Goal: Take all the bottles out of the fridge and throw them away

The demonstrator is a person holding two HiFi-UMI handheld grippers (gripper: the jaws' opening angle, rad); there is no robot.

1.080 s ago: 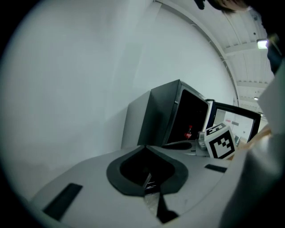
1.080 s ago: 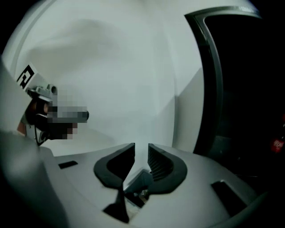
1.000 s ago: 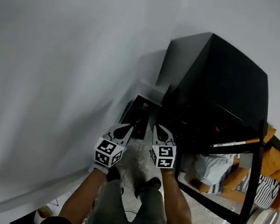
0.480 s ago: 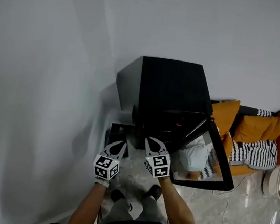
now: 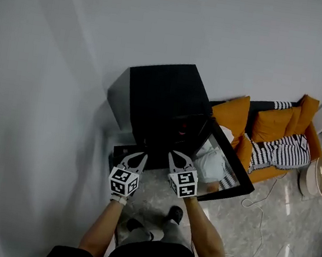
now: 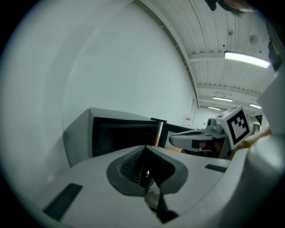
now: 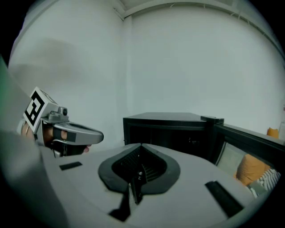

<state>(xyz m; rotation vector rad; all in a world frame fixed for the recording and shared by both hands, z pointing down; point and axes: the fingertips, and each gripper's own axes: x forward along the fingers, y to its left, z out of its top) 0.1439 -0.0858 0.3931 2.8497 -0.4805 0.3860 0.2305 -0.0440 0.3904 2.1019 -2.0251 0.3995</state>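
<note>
Bottles do not show anywhere. Any left would sit in the dark inside of the fridge (image 5: 160, 92), at twelve o'clock from both grippers. The left gripper (image 5: 139, 156) hangs short of it, its fingers (image 6: 129, 167) pressed together on nothing. Just beside it, the right gripper (image 5: 175, 155) has its fingers (image 7: 127, 167) closed and empty too. The door (image 5: 224, 163) stands open toward two o'clock, with the sofa (image 5: 268, 127) beyond. A chilled bottle is probably rigid, smooth and slippery, so take it squarely round the mid-body.

One black fridge (image 5: 163, 101), two grippers — left gripper (image 5: 138, 155), right gripper (image 5: 175, 155) — one orange sofa (image 5: 270, 127)
</note>
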